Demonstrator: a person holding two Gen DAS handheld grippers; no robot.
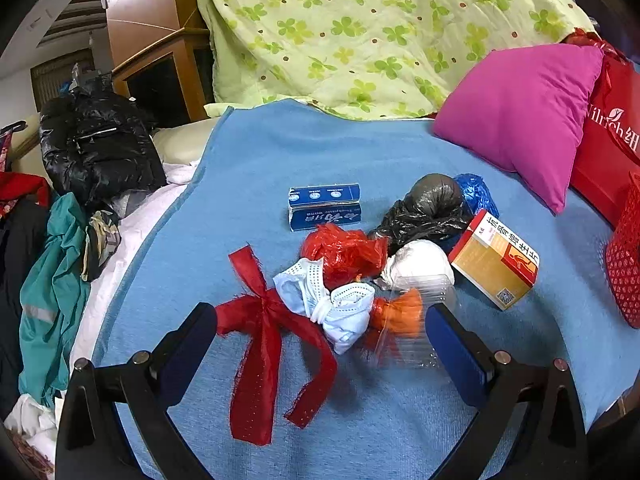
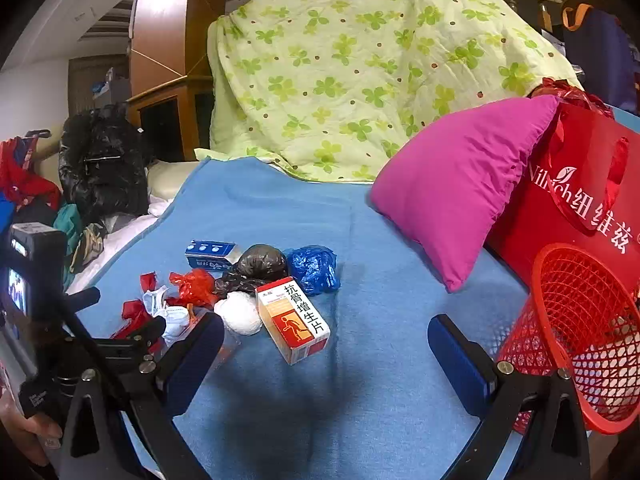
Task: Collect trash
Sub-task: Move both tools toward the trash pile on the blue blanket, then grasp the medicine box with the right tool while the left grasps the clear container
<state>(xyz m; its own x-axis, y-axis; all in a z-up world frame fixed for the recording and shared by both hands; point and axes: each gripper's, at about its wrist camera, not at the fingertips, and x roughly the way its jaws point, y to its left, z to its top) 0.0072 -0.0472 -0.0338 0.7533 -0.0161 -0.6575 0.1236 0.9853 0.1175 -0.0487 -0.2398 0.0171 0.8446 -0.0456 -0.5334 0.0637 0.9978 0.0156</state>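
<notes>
A heap of trash lies on the blue blanket (image 1: pixel 360 152): a red ribbon (image 1: pixel 266 332), a crumpled white mask (image 1: pixel 332 304), a red plastic bag (image 1: pixel 344 254), a black bag (image 1: pixel 428 210), a blue bag (image 2: pixel 314 268), a white wad (image 1: pixel 420 266), a blue box (image 1: pixel 324 206) and an orange medicine box (image 2: pixel 294 318). My left gripper (image 1: pixel 320 344) hangs open just above the ribbon and mask, holding nothing. My right gripper (image 2: pixel 326 340) is open over bare blanket, right of the medicine box. A red mesh basket (image 2: pixel 580 332) lies tipped at the right.
A magenta pillow (image 2: pixel 456 184) and a red paper bag (image 2: pixel 580 196) stand behind the basket. A green flowered quilt (image 2: pixel 360 68) is piled at the back. A black jacket (image 1: pixel 96 148) and loose clothes (image 1: pixel 52 292) lie along the left. A hand (image 2: pixel 24 432) holds the left gripper.
</notes>
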